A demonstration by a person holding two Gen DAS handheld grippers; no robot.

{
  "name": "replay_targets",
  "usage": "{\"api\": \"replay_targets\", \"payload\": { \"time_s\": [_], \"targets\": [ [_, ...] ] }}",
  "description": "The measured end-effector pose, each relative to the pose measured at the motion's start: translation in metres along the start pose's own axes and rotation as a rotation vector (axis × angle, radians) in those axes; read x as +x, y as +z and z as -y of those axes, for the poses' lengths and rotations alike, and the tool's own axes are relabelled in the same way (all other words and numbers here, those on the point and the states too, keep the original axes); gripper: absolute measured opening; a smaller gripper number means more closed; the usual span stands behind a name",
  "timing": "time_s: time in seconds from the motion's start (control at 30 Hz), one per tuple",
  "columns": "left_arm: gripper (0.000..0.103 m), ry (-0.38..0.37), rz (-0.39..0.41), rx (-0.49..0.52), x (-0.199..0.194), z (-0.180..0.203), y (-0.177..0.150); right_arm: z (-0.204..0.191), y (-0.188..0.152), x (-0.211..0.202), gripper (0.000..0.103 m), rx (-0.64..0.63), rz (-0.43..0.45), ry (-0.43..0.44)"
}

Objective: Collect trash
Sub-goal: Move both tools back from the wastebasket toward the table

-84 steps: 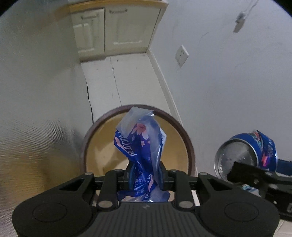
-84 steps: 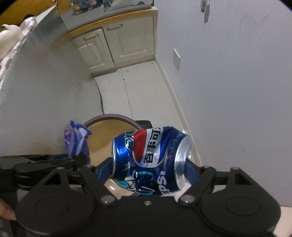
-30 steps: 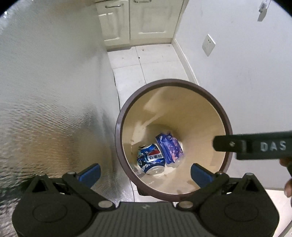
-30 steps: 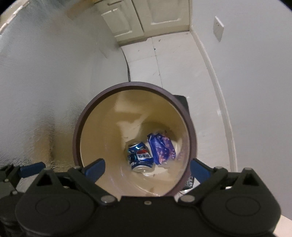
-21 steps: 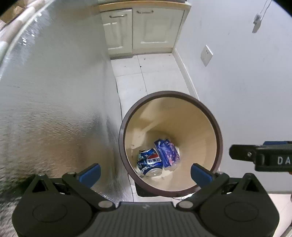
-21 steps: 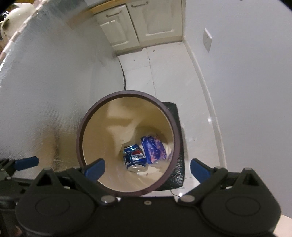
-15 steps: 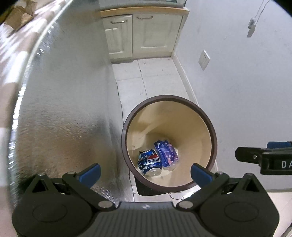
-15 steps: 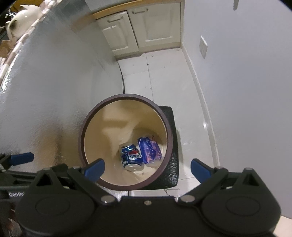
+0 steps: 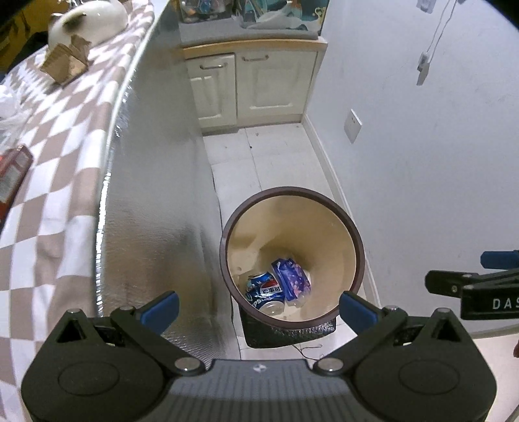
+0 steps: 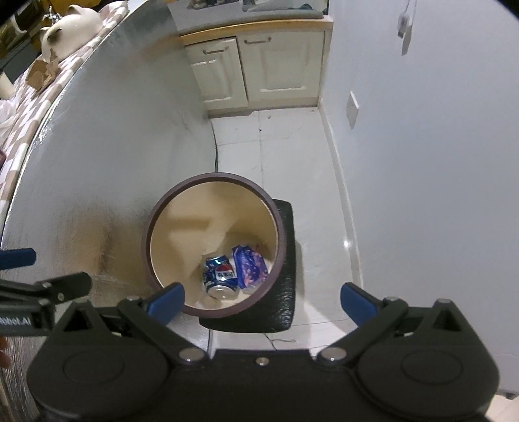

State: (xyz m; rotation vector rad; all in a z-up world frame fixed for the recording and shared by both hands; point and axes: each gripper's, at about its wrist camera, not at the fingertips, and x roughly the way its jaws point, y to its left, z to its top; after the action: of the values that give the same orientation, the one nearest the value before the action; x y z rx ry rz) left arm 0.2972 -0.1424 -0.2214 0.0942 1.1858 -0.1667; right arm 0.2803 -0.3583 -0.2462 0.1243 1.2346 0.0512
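Observation:
A round bin with a brown rim [image 9: 358,256] [image 10: 147,246] stands on the floor below both grippers. At its bottom lie a crushed blue Pepsi can [image 9: 264,292] [image 10: 220,276] and a blue flowered wrapper [image 9: 292,277] [image 10: 248,264], side by side. My left gripper [image 9: 258,306] hangs well above the bin, open, with nothing between its blue pads. My right gripper [image 10: 261,300] is likewise open and empty above the bin. Each gripper shows at the edge of the other's view.
A silver foil-covered table side [image 9: 155,201] [image 10: 97,155] rises left of the bin. On top is a checked cloth [image 9: 48,136] with a cardboard scrap [image 9: 65,63] and a white ceramic piece [image 9: 87,21]. Cream cabinets [image 9: 253,87] stand behind; a white wall [image 9: 421,162] runs right.
Both grippers let go of the wrapper and the can, which now lie in the bin. Both have since risen, so the bin looks smaller and the tabletop has come into view.

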Motion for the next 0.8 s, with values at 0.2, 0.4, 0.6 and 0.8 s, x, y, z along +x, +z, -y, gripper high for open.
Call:
{"api": "replay_targets", "payload": {
  "time_s": [0.2,0.4,0.6,0.8],
  "targets": [
    [0.103,0.01,0.034,-0.022,-0.025,-0.001,-0.004,0.005,-0.009,-0.024,0.103,-0.009,0.019,-0.004],
    [0.103,0.007,0.086,-0.029,-0.054,-0.003,-0.009,0.005,-0.016,-0.05,0.103,-0.014,0.054,-0.017],
    [0.103,-0.002,0.165,-0.056,-0.091,-0.016,-0.018,0.0,-0.02,-0.077,0.103,-0.01,0.108,-0.019],
    [0.103,-0.007,0.244,-0.08,-0.126,-0.036,-0.026,-0.016,-0.023,-0.111,0.103,-0.016,0.201,-0.018]
  ]
}}
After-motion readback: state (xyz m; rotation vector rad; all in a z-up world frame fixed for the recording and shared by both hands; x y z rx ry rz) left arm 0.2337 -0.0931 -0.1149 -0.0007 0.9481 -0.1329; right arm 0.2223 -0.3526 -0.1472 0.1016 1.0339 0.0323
